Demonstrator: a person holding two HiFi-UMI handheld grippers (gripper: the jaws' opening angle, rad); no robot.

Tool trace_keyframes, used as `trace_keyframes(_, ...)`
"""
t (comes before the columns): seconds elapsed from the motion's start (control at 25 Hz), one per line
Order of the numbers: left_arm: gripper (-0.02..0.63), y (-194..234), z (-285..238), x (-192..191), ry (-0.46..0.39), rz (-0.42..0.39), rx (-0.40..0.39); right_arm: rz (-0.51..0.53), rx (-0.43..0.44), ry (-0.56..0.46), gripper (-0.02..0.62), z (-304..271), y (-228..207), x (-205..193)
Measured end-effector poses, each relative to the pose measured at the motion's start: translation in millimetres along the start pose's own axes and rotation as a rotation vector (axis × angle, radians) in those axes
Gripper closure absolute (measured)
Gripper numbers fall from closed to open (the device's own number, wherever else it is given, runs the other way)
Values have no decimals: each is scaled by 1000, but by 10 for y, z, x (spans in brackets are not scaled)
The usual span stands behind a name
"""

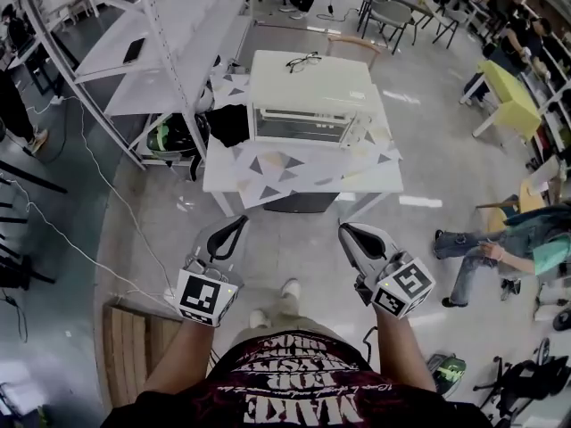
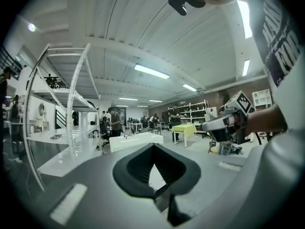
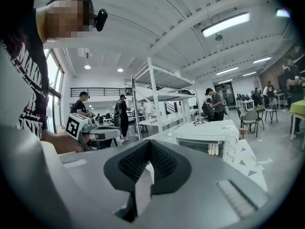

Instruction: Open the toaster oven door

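Two hand-held grey two-jaw grippers show in the head view, one to each forearm, each carrying one cube with square black-and-white markers: the left gripper (image 1: 240, 223) and the right gripper (image 1: 344, 231) hang side by side over the floor, both with their black pads pressed together at the tips and nothing between them. Ahead of them, well apart, stands one boxy white toaster oven (image 1: 308, 92) on one white table (image 1: 384, 184) laid with a triangle-patterned cloth (image 1: 285, 169); its glass door (image 1: 299, 126) faces the person and lies shut, and one pair of dark-framed glasses (image 1: 303, 60) rests on the oven's top. A white metal shelving rack (image 1: 161, 34) stands just beside the table at the left. The left gripper view looks past its own closed, empty jaws (image 2: 152, 147) to the oven (image 2: 136, 140) as a low white block far off, its door too small to tell, with the right gripper (image 2: 224, 123) off to one side. Only the right gripper view shows the oven's front plainly: beyond that gripper's jaws (image 3: 150, 145), also closed on nothing, the oven (image 3: 207, 137) shows its shut door (image 3: 200, 145) with round knobs (image 3: 229, 150) at the door's right, and the left gripper (image 3: 97, 133) is held level nearby.
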State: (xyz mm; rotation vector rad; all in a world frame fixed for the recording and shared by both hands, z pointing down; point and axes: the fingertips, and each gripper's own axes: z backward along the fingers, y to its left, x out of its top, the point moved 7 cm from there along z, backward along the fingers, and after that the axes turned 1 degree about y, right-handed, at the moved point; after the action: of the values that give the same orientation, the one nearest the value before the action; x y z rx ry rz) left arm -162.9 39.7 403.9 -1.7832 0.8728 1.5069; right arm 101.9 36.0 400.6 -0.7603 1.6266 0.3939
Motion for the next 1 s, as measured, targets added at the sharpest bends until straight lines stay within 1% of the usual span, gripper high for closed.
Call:
trace_keyframes(0.2,606,117,-169,21,18,-11,22,-20,12,-4,569,-106,-204,18)
trace_keyframes(0.36,606,165,-365,96,26,-29,14,-31,9,-20,569,-167,-411,62)
trace_keyframes(0.72,606,269,-805,227,23,-57,19,-23,35,-59,569,-305,-810,258)
trace_keyframes(1.0,606,266,-1127,299,40,-58,21,-18,52,-79,569,-348,-1146,368)
